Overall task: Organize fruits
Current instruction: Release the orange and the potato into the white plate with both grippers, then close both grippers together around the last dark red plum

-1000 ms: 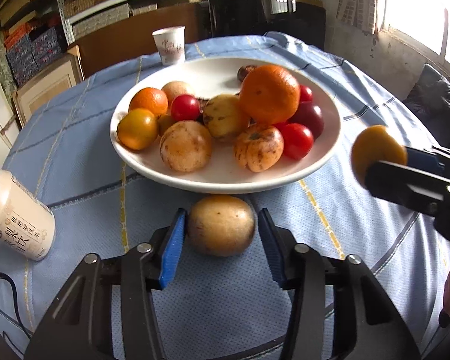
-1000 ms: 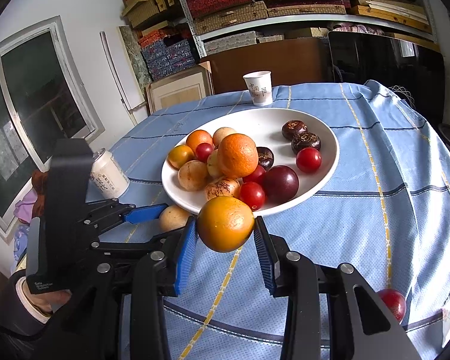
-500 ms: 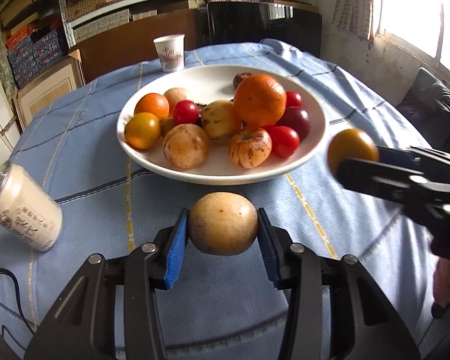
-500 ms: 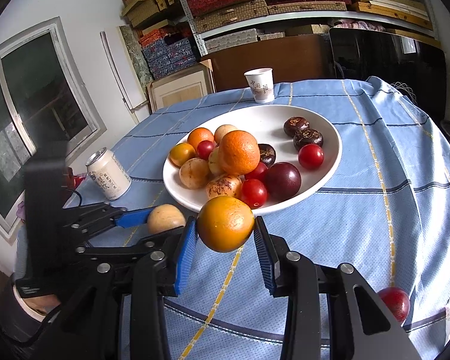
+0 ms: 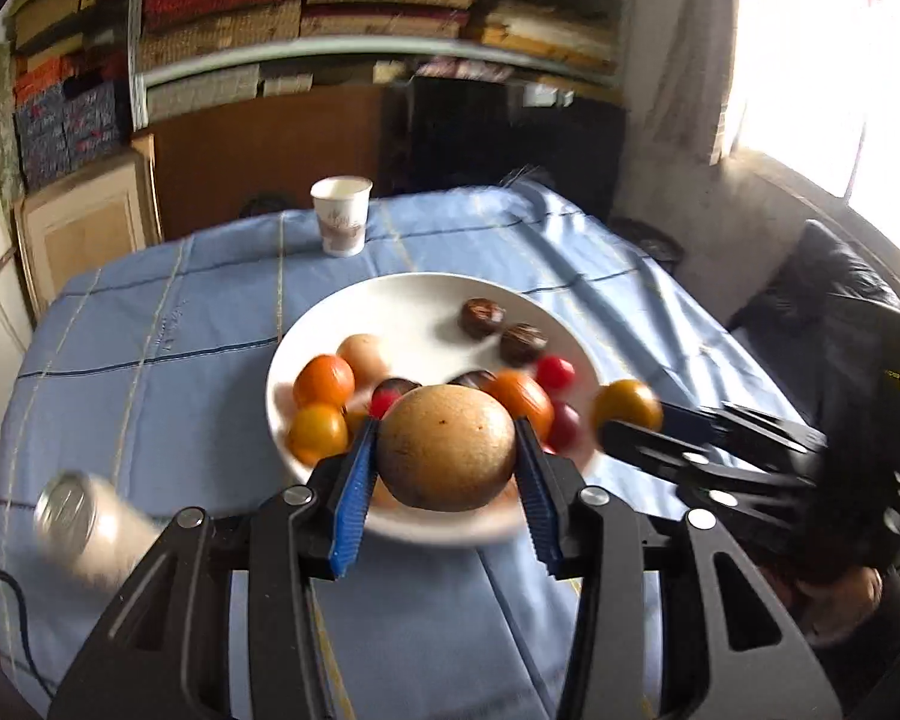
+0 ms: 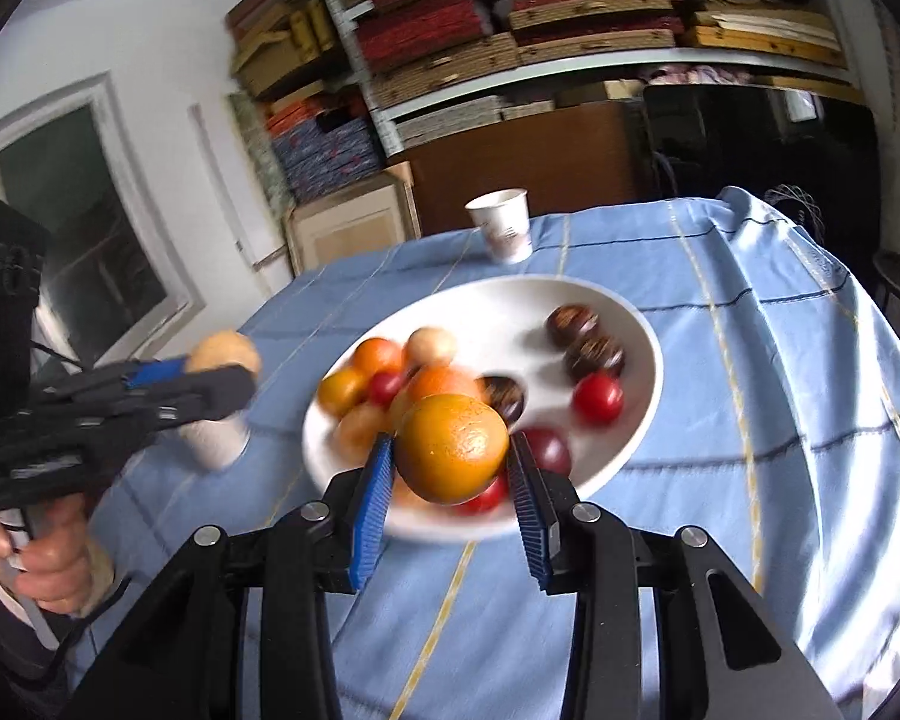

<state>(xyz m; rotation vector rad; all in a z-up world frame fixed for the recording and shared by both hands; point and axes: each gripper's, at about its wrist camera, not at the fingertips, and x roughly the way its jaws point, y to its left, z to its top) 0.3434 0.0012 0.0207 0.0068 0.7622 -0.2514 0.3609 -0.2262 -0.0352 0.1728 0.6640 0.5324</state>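
No text, brand or number reads clearly in either view. The paper cup at the far edge of the table carries a brownish printed mark (too blurred to tell characters from a drawing). The can at the near left is smeared by motion, so any print on its pale side is lost. The boxes on the shelves show patterns only.
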